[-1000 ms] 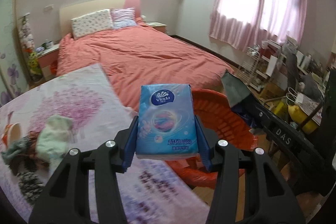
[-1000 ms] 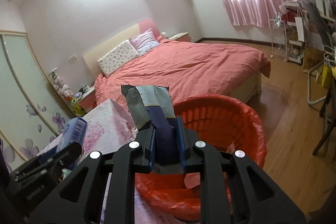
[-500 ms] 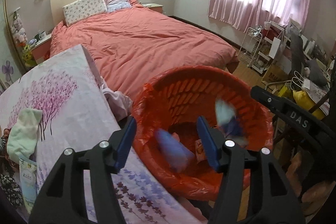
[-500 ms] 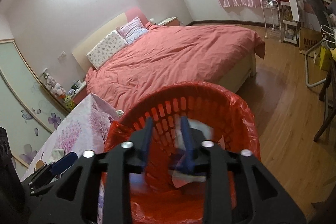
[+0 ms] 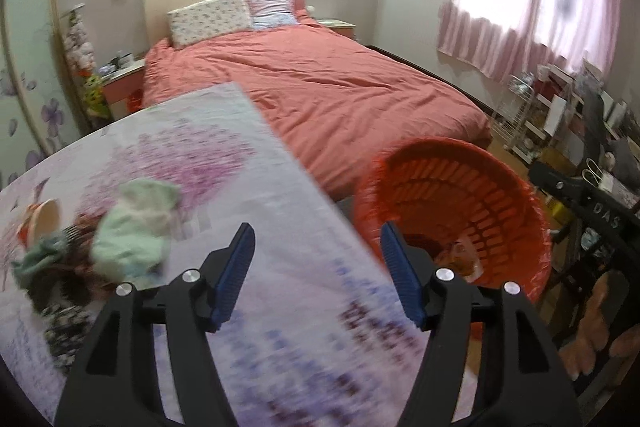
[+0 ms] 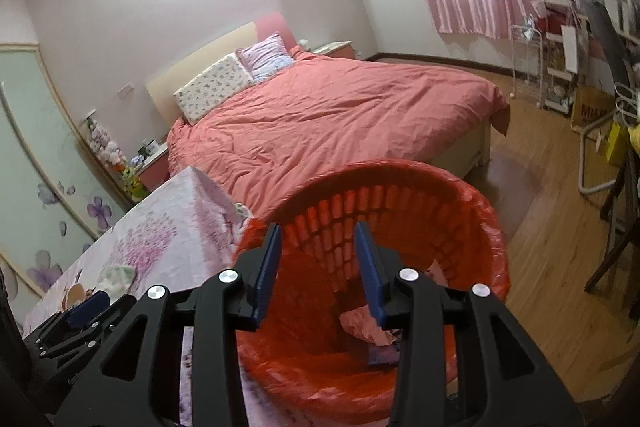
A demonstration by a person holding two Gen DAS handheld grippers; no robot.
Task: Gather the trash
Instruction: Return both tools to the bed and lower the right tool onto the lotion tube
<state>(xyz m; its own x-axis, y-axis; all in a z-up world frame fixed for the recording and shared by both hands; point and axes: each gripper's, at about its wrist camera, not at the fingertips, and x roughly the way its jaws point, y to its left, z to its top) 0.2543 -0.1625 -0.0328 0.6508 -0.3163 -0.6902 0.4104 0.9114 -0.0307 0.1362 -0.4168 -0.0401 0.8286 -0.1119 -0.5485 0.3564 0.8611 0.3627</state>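
A red slatted basket [image 5: 452, 211] lined with a red bag stands on the floor beside the table. My left gripper [image 5: 316, 239] hangs over the floral tablecloth [image 5: 200, 155] near its edge, left of the basket. Its jaws are opening and nothing is between them. My right gripper [image 6: 319, 233] is above the basket [image 6: 400, 171]; its jaws are also opening and hold nothing. A dark blue packet [image 6: 384, 355] lies at the basket's bottom beside crumpled pink plastic [image 6: 364, 319]. A pale green cloth [image 5: 132, 227] and a paper cup [image 5: 40, 223] lie in a pile on the table's left.
A bed with a salmon cover [image 5: 340, 91] fills the room behind the table and basket. Cluttered shelves and a chair [image 6: 600, 131] stand at the right under the pink curtains. A wooden floor [image 6: 560, 267] lies right of the basket. A person's hand [image 5: 608, 327] shows at the lower right.
The left gripper let go of the blue tissue pack and the right let go of the grey-blue packet; both fell into the basket. The left gripper then swung back left over the table.
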